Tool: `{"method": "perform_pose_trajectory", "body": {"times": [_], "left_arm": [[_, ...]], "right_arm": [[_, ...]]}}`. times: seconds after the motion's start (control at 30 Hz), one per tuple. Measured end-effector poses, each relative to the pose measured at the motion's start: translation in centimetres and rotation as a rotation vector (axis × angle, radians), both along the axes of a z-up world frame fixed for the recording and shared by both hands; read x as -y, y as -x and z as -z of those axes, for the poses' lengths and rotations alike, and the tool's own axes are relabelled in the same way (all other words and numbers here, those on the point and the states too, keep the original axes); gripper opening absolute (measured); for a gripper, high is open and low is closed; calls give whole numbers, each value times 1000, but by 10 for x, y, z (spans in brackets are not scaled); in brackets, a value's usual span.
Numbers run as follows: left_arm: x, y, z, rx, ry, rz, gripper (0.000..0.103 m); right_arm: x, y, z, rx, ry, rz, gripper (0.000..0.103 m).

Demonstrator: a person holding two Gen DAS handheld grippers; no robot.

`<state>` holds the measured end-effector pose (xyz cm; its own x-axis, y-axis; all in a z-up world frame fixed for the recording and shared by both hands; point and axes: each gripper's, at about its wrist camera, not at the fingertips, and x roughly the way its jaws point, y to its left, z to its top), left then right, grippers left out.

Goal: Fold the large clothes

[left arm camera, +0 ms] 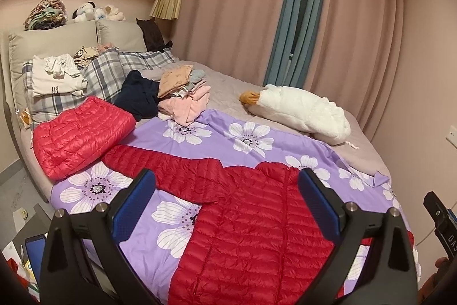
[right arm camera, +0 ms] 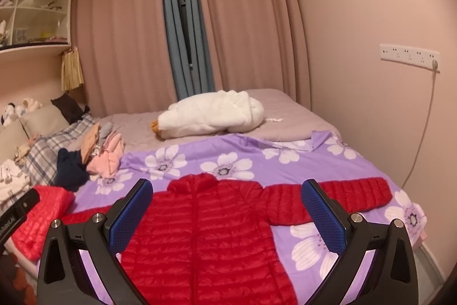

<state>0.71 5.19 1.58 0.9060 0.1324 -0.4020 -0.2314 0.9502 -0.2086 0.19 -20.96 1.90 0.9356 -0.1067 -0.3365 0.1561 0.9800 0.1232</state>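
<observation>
We have a red down jacket (right arm camera: 205, 222) spread flat, front up and zipped, on the purple floral sheet (right arm camera: 228, 162) at the near end of the bed (left arm camera: 225, 82). Both sleeves lie stretched out to the sides, and no part of it is folded over yet, so for this garment the work is all ahead: sleeves in, then the body doubled.

We judge one piece already finished: a second red down jacket (left arm camera: 82, 133) sits as a neat padded bundle near the bed's left edge, just beside the spread jacket's left sleeve. Behind it a navy garment (left arm camera: 140, 96) and a loose heap of pink and tan clothes (left arm camera: 185, 99) look unsorted and may still be waiting.

Our left gripper (left arm camera: 227, 182) hovers above the jacket's chest with its blue-padded fingers (left arm camera: 134, 207) spread wide and holding nothing. Our right gripper (right arm camera: 227, 192) hangs over the same jacket, fingers equally wide apart and empty.

Farther up the bed lie a white goose plush (right arm camera: 211, 116) and plaid pillows (left arm camera: 105, 70) carrying folded white clothes (left arm camera: 57, 76). Pink curtains (right arm camera: 125, 47) with a blue strip cover the window, shelves (right arm camera: 34, 16) run above the headboard, and a socket strip (right arm camera: 408, 52) is on the right wall.
</observation>
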Motion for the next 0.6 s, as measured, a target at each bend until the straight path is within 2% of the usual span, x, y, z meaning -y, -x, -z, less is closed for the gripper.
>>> {"method": "perform_pose_trajectory", "body": {"times": [0.33, 0.47, 0.53, 0.6], "left_arm": [[-6, -9, 7, -25, 8, 13, 100], [-21, -30, 16, -48, 70, 64, 100], [-29, -45, 22, -87, 93, 87, 100], [-41, -64, 28, -169, 121, 83, 100]], "right_arm": [[2, -2, 1, 8, -3, -19, 103], [22, -19, 9, -24, -29, -35, 103], [34, -29, 13, -45, -41, -34, 103], [55, -45, 19, -88, -48, -10, 103]]}}
